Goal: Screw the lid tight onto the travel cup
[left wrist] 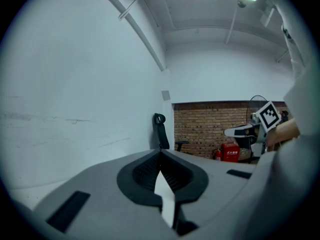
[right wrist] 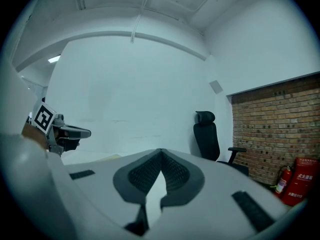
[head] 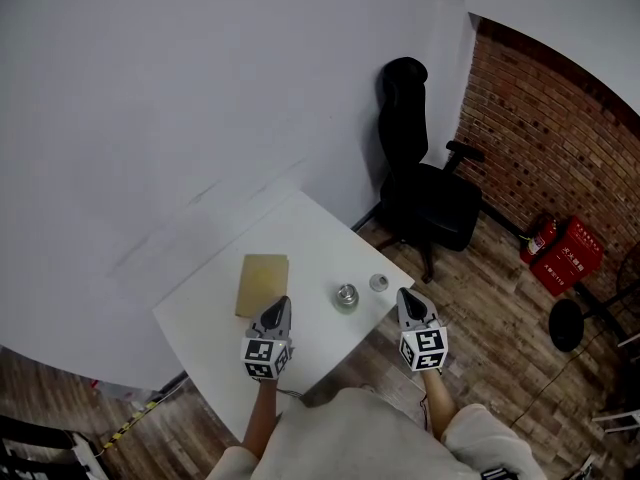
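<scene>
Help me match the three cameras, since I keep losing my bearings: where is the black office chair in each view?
Head view: the black office chair stands upper right of centre, against the white wall.
Left gripper view: the chair is small, at the centre.
Right gripper view: the chair is right of centre.
Shared landmark: the brick wall lies to the chair's right in all three.

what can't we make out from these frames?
- travel cup: head view, too small to show threads or contents.
- lid: head view, too small to tell which side is up.
- Left gripper view: the body of the left gripper hides the table, cup and lid.
- Right gripper view: the right gripper hides them likewise.
- tan flat thing: head view, too small to identify.
</scene>
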`<state>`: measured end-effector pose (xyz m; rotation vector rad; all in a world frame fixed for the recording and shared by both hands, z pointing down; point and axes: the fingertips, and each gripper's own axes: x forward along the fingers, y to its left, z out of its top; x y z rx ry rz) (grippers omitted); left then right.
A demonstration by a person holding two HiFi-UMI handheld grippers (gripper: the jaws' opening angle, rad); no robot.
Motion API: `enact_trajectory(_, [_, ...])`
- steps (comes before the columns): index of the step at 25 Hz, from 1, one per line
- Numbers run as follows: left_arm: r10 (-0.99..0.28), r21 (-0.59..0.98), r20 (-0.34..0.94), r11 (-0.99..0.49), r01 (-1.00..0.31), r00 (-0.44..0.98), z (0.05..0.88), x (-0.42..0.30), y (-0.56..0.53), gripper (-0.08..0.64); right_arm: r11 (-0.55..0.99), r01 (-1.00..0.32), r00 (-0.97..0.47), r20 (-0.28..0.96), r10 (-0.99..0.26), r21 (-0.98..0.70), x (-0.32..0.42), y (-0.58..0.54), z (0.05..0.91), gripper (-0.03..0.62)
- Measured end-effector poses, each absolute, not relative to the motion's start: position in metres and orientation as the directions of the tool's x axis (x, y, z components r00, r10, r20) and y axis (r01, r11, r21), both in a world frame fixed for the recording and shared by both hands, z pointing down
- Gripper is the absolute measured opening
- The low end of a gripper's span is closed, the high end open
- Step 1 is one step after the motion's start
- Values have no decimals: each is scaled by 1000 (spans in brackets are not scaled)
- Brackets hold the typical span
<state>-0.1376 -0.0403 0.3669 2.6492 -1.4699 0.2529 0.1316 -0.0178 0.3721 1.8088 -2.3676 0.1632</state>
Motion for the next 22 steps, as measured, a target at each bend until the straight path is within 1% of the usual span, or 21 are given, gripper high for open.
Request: enact_trajectory(22, [-828,7,195,-535,-845,526,368,-134,-40,6,275,-961,-266,193,-944,18,130,-17,370,-2])
